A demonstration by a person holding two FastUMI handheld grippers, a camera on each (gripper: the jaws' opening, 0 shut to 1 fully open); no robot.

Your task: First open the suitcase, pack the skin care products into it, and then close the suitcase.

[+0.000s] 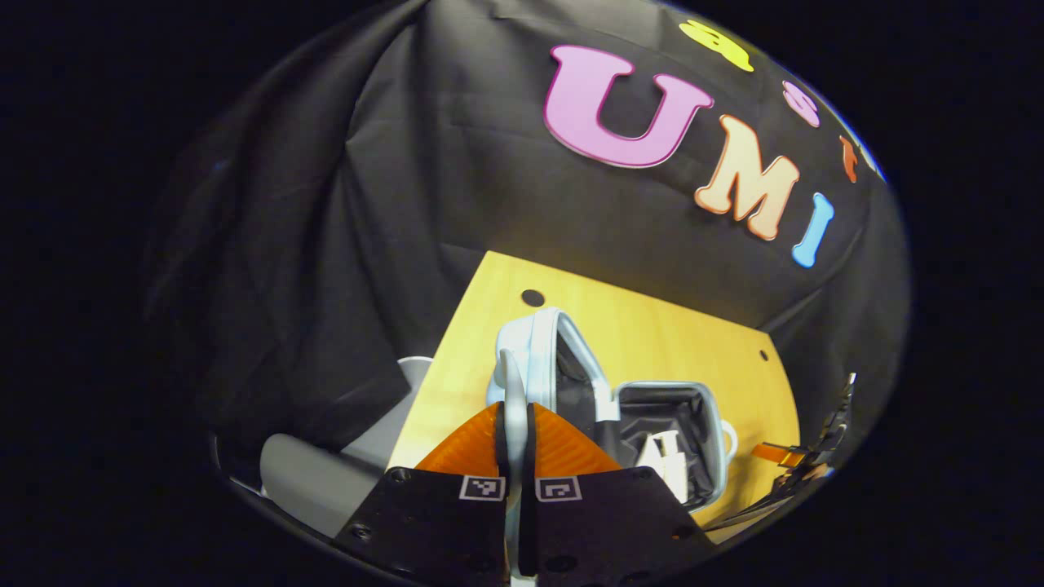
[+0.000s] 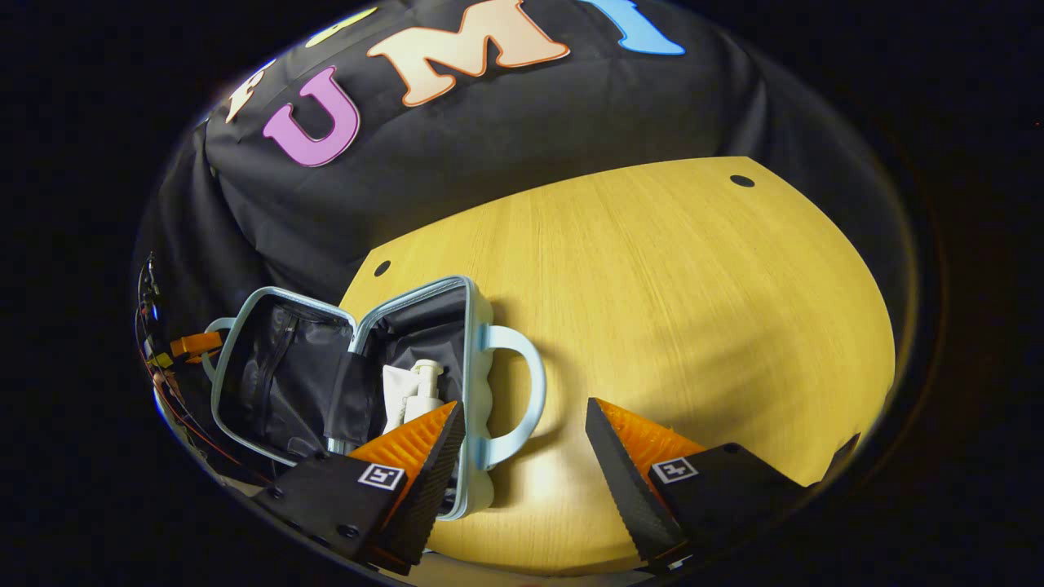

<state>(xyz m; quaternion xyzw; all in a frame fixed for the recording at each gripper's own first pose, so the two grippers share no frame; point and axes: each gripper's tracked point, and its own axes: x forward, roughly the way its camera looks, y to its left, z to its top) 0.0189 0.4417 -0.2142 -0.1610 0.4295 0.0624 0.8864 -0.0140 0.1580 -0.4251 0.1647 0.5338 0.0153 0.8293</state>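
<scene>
1. Since the suitcase (image 2: 359,375) lies open on the yellow wooden bench (image 2: 669,277), with both halves spread and the products already inside, we judge that closing is the step in hand.
2. Our left gripper (image 1: 514,424) has its orange ribbed fingers (image 1: 465,444) drawn narrow onto a thin pale-blue edge that runs up between them; we take it for the rim or handle (image 1: 511,383) of the lid half (image 1: 546,350), which stands raised in the left gripper view.
3. Our right gripper (image 2: 522,432) holds nothing, its fingers (image 2: 408,448) spread wide, with the other loop handle (image 2: 522,383) lying on the bench between them.
4. In the right gripper view, a white pump bottle (image 2: 424,387) and a white tube (image 2: 395,391) rest in the near half, against the black fabric lining (image 2: 277,367).
5. We expect the shell to be stiff, smooth plastic and fairly light, so it could slide on the bench as the lid swings over.
6. The rounded handles look like the safest hold; the rim is thin and could slip from ribbed pads.
7. The lining is soft and creased, and may bunch at the seam.
8. The pump head sticks up and could catch the lid, so we would press gently.
9. The bench is smooth grained wood with small dark holes (image 2: 742,180).
</scene>
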